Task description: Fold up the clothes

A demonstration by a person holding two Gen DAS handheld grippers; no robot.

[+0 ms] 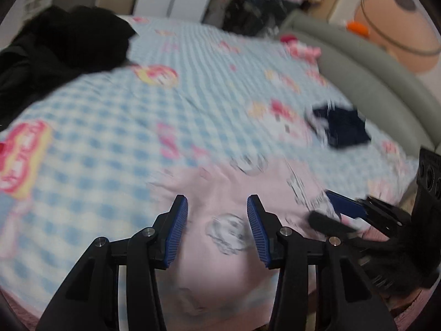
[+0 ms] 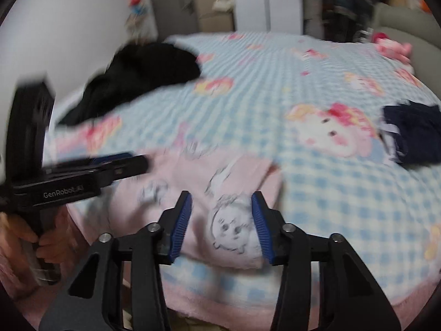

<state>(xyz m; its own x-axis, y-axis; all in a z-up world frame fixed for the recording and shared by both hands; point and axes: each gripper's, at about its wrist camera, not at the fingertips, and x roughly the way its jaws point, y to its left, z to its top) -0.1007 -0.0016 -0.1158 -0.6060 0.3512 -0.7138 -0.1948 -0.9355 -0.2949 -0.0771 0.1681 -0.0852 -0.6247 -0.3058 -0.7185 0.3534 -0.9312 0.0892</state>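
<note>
A pink garment (image 1: 220, 190) printed with grey cartoon faces lies near the front edge of the bed; it looks folded over in the right wrist view (image 2: 220, 176). My left gripper (image 1: 217, 207) hovers open just above it, nothing between its blue pads. My right gripper (image 2: 222, 207) is open too, over a cartoon face on the same garment. Each gripper shows in the other's view: the right one (image 1: 328, 209) at the garment's right side, the left one (image 2: 137, 161) at its left side, held by a hand (image 2: 46, 248). Both views are motion-blurred.
The bed carries a blue-checked blanket (image 1: 115, 143) with pink cartoon prints. A heap of black clothes (image 1: 69, 41) lies at the far left, a small navy garment (image 1: 341, 127) on the right. A grey padded headboard (image 1: 372, 77) borders the right side; room clutter stands beyond.
</note>
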